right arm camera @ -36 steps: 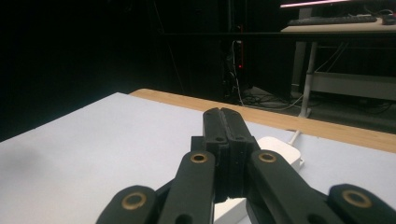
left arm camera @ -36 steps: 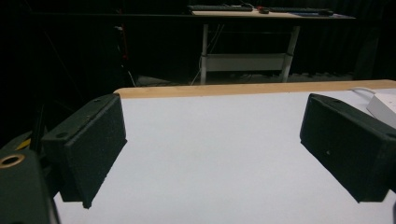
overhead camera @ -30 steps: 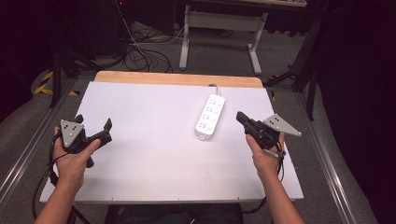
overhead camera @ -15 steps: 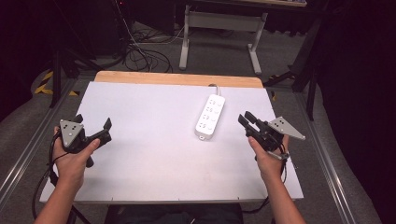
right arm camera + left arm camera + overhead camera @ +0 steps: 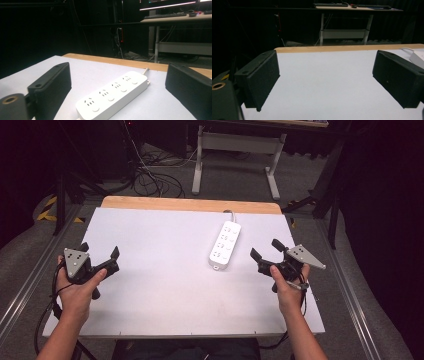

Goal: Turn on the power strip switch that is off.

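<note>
The white power strip (image 5: 225, 245) lies flat on the counter (image 5: 165, 295), just ahead of the right gripper (image 5: 263, 250) and a little to its left in the high view. The gripper's tips point toward the strip's near end but do not touch it; a strip of bare counter lies between them. The right gripper's jaws stand wide apart with nothing held between them.

In the right gripper view the power strip (image 5: 112, 96) sits low in the gap between the two black jaws, closer to the left jaw, running away from the camera at a slant. Its face is up, showing rows of sockets, each with a round button beside it. A white cable (image 5: 145, 71) leaves its far end, toward the counter's wooden back edge.

The left gripper (image 5: 100, 252) is held well apart from the strip, off to the strip's left across the counter. Its jaws are also spread wide and empty. In the left gripper view, a corner of the power strip (image 5: 417, 57) shows just past the right jaw, at the frame's edge, far ahead and to the side of that gripper.
</note>
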`<state>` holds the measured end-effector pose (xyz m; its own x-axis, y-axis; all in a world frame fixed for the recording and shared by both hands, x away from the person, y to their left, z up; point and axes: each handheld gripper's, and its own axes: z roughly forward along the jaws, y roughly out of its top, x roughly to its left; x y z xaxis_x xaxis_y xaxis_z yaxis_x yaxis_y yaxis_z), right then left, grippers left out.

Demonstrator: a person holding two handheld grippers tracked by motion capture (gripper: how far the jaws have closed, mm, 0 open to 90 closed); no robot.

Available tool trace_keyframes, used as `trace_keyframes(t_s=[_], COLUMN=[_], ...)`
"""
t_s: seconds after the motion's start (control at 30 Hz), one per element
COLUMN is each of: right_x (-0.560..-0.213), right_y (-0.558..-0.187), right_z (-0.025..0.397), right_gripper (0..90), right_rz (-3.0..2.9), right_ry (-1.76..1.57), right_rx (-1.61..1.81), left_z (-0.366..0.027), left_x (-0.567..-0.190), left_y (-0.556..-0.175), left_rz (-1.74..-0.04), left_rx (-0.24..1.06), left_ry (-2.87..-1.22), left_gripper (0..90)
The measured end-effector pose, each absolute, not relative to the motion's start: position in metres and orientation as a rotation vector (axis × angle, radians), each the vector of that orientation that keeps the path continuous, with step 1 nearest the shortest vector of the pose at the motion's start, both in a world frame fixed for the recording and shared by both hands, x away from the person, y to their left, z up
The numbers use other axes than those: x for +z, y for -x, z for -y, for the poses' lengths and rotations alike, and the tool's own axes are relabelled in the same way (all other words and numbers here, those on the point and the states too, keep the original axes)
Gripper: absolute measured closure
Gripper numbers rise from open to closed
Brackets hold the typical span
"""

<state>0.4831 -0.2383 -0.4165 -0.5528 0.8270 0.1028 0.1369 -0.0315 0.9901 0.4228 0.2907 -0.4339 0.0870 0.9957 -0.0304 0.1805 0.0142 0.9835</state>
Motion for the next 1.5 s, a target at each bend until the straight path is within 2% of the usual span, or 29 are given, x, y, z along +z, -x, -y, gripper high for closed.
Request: trace_keyframes(t_s=[0.13,1.5], right_x=[-0.4164,-0.4221], right_y=[-0.4825,-0.4817], right_z=[0.2384,0.2436], right_gripper=[4.7,3.5], right_rz=[-1.702,-1.713], right_ry=[-1.01,-1.043], right_rx=[1.637,1.636], left_z=[-0.2903,-0.2884], left_x=[-0.434,-0.4329], left_y=[-0.4231,-0.422], left_rz=[-1.28,-1.27], left_rx=[1.037,1.029], left_ry=[-1.37,-1.364], left_gripper=[7.7,7.7])
